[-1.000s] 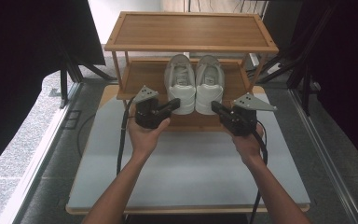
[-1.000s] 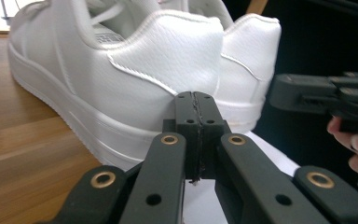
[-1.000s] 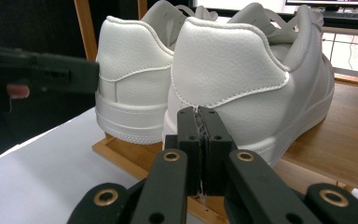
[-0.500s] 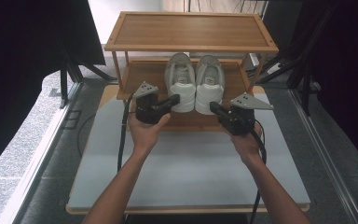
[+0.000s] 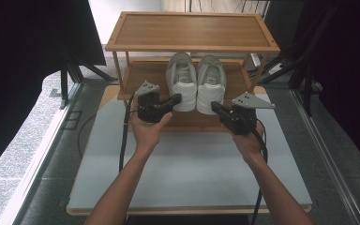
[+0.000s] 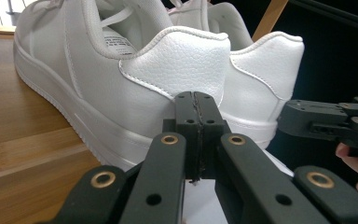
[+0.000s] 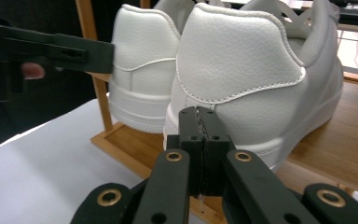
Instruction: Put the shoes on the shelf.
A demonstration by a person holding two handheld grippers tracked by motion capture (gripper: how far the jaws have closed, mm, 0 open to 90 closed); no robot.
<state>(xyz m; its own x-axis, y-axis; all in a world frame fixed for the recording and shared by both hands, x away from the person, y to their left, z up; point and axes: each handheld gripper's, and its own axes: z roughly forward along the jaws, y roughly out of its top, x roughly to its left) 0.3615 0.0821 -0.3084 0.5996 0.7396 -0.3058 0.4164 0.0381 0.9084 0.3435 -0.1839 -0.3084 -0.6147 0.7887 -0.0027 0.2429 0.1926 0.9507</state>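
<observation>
Our left gripper [image 5: 177,98] nudged in to the left shoe [image 5: 183,80] heel; right gripper [image 5: 214,106] unmoved at the right shoe [image 5: 211,83]. Both jaws pinched together, empty; shoes pushed home on the rack [image 5: 145,77].

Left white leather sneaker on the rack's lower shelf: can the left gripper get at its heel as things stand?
Probably yes: the left gripper sits right at the left white leather sneaker, heel facing outward, nothing between them. Its fingers are shut, so they must open first.

Wood 2-tier rack [image 5: 191,30] on white tabletop [image 5: 187,164], pr white sneakers [image 5: 196,84] on lower shelf, top shelf prob. bare
</observation>
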